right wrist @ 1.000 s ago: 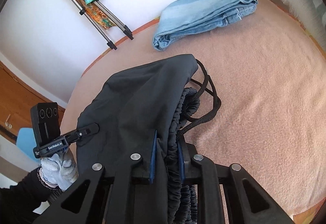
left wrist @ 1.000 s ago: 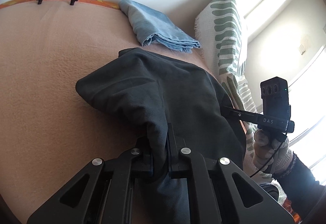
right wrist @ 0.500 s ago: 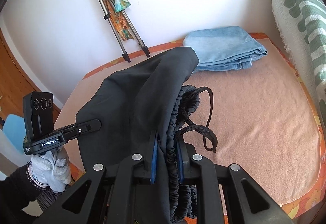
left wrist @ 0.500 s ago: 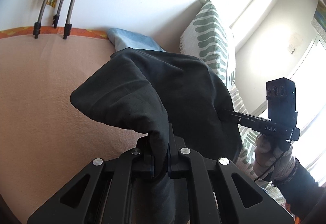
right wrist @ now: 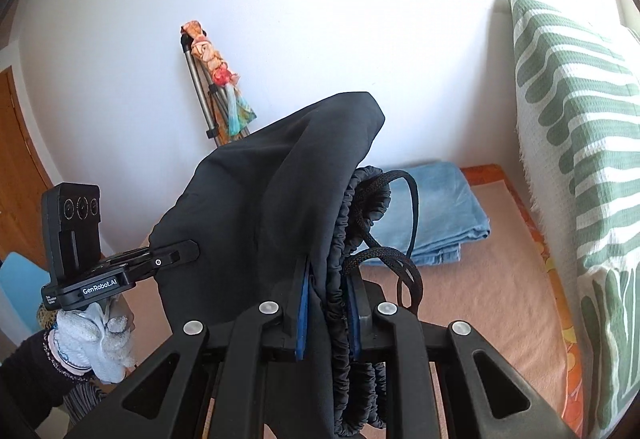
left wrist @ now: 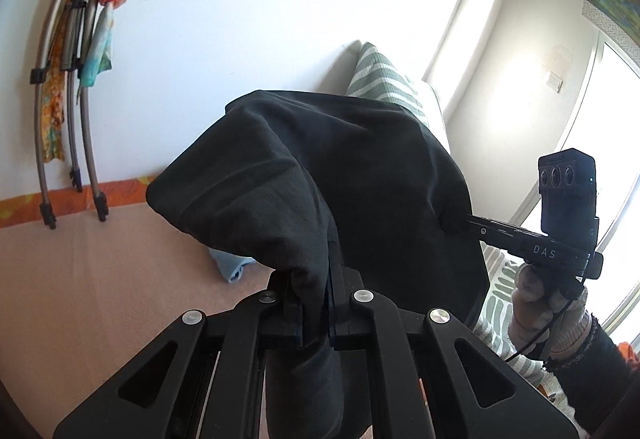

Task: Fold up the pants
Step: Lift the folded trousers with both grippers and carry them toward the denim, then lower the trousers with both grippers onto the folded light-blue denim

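Black pants [left wrist: 352,175] hang in the air above the bed, held between both grippers. My left gripper [left wrist: 316,279] is shut on a bunched fold of the black fabric. My right gripper [right wrist: 326,279] is shut on the gathered elastic waistband [right wrist: 340,239], and the black drawstring [right wrist: 412,207] loops out beside it. In the left wrist view the right gripper [left wrist: 460,221] pokes into the cloth from the right, held by a gloved hand [left wrist: 548,299]. In the right wrist view the left gripper [right wrist: 188,253] pinches the pants' far side.
Folded blue jeans [right wrist: 440,215] lie on the peach bedcover [right wrist: 480,299] near the wall. A green-striped pillow [right wrist: 576,159] stands at the right. A tripod wrapped in a colourful scarf [right wrist: 216,87] leans on the white wall. A window [left wrist: 608,159] is at the right.
Both grippers have risen together with the pants, lifting the cloth clear of the bed. Both views have tilted up toward the wall. The grips have not changed.
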### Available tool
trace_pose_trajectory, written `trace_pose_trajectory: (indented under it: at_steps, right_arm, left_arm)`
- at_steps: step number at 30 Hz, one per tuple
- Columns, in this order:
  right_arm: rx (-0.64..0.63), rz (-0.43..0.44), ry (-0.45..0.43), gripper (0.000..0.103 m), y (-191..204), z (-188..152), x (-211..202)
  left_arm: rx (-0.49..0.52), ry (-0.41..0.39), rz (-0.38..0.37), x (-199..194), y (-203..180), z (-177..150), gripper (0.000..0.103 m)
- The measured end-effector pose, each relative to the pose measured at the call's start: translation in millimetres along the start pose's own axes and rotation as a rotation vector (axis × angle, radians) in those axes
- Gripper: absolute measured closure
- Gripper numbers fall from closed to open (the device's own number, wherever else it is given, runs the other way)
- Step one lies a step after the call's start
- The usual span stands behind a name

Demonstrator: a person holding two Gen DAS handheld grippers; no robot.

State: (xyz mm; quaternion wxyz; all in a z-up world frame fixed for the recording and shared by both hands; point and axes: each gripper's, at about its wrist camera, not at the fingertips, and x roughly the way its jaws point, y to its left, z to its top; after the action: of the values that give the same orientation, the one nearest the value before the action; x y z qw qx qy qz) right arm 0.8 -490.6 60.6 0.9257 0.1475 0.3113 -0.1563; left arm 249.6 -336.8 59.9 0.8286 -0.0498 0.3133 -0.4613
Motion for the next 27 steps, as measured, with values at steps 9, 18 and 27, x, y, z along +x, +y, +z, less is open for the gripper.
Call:
trace_pose_trajectory:
  at_steps: [9, 18, 27]
  right_arm:
    - [-0.038, -0.048, -0.056, 0.089, -35.5, 85.4, 27.2]
    - [-0.046, -0.053, 0.035, 0.089, -98.8, 128.9, 130.3]
    - [0.003, -0.081, 0.201, 0.088, -173.7, 106.1, 267.9]
  left_arm:
    - [0.062, -0.058, 0.005, 54.8, 3.1, 66.6, 0.097]
    - [0.050, 0.010, 0.034, 147.7, 54.1, 81.0, 0.097]
    - [0.052, 0.103, 0.192, 248.0, 116.1, 52.0, 0.096]
